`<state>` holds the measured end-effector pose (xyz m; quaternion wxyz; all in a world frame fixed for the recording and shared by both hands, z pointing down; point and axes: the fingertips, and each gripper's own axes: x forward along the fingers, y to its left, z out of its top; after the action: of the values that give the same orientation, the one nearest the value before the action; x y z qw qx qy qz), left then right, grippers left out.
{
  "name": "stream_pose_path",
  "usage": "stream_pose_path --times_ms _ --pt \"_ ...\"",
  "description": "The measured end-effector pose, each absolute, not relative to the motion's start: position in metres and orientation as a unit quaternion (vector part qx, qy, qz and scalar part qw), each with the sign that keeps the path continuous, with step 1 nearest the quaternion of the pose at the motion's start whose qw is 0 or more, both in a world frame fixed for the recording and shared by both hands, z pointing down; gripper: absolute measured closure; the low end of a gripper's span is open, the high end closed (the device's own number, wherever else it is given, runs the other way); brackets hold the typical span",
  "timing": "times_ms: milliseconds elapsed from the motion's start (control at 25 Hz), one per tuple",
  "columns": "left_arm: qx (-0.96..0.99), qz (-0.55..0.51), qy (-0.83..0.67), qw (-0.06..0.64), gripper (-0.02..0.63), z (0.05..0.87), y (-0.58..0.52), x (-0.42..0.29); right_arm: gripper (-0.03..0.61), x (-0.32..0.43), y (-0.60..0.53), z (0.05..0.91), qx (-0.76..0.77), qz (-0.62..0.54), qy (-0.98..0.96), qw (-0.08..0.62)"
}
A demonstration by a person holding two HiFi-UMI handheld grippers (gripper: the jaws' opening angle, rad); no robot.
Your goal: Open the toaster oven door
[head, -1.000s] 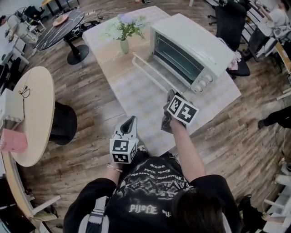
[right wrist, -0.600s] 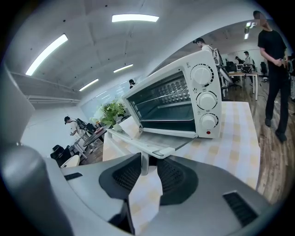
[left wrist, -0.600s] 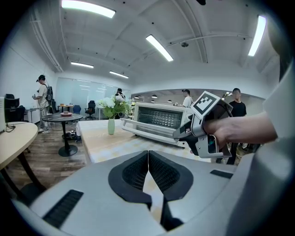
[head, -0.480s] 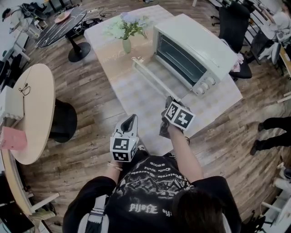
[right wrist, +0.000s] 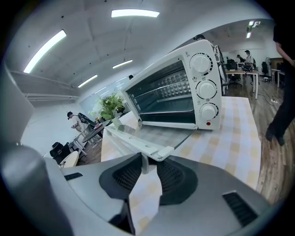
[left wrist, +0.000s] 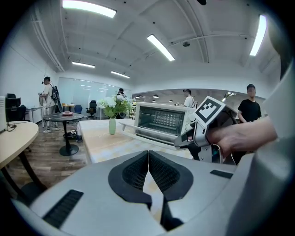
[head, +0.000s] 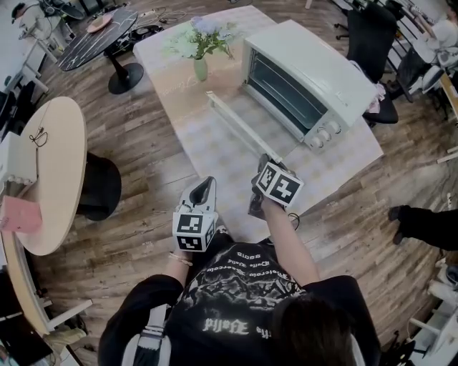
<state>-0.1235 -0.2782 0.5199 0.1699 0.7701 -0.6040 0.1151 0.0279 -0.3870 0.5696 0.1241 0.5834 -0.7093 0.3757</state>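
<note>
Just beyond the half-open, empty right hand-held gripper, the oven door handle.

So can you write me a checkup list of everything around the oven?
Surface: table with a checked cloth, mostly bare.
Job's things: oven; its door lies open and flat, handle toward the person.
Clutter: vase of flowers beside the door.
Grippers: left gripper shut, empty; right gripper jaws apart, the handle's end at their tips, no pinch seen.
Cables: what looks like a tangle on the floor, far side.
Surroundings: wood floor, beige round table, chair, people farther off.
</note>
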Motion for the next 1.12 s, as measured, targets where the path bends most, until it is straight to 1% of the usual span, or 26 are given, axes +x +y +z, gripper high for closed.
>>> stream_pose_path --times_ms 1120 --pt "0.744 0.132 -0.63 0.181 0.594 0.53 -0.276 -0.143 0.465 0.014 -0.37 0.636 0.57 0.423 -0.682 0.175"
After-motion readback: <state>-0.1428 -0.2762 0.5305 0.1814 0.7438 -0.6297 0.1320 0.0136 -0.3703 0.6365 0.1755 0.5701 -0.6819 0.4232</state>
